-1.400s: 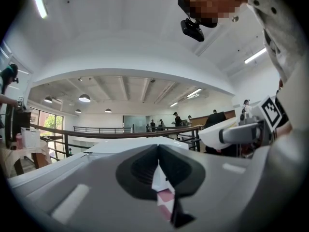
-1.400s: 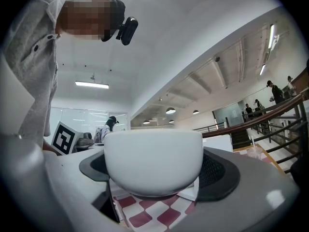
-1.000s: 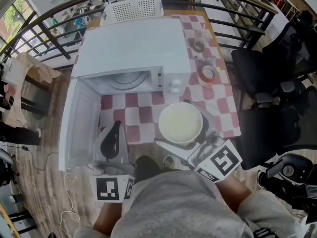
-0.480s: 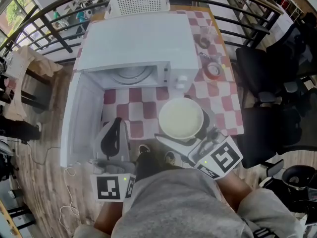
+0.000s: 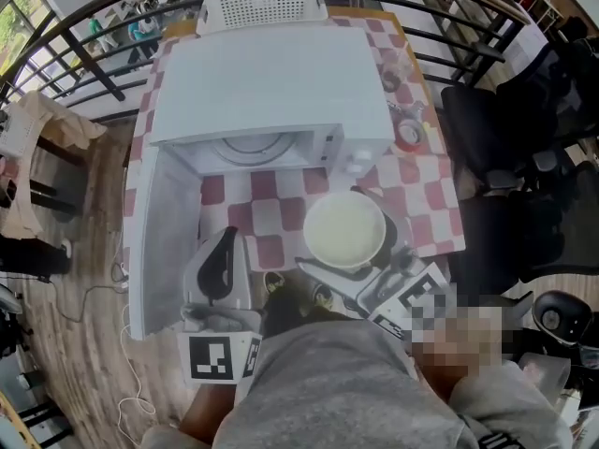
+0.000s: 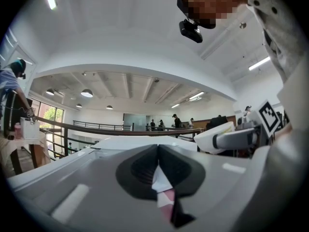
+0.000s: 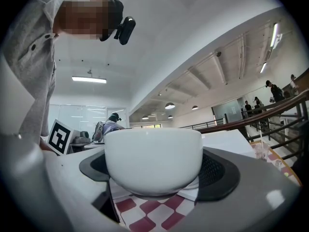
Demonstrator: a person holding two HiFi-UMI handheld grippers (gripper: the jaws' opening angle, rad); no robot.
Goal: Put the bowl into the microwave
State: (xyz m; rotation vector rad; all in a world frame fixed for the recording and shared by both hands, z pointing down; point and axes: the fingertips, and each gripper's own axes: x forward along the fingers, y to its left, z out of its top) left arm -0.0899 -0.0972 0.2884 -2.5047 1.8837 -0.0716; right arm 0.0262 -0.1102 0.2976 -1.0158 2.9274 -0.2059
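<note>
The white bowl hangs over the red-checked table, just in front of the microwave's control panel. My right gripper is shut on the bowl, one jaw on each side of it. The white microwave stands open; its door is swung out to the left and the turntable shows inside. My left gripper is shut with nothing in it, low in front of the open door.
A white perforated basket stands behind the microwave. A red tape roll and small glass items lie on the table's right side. Black chairs stand to the right, and a railing runs behind.
The bowl stays held in my right gripper and has shifted slightly left relative to the microwave front. The left gripper has barely moved. The head view has shifted a little.
</note>
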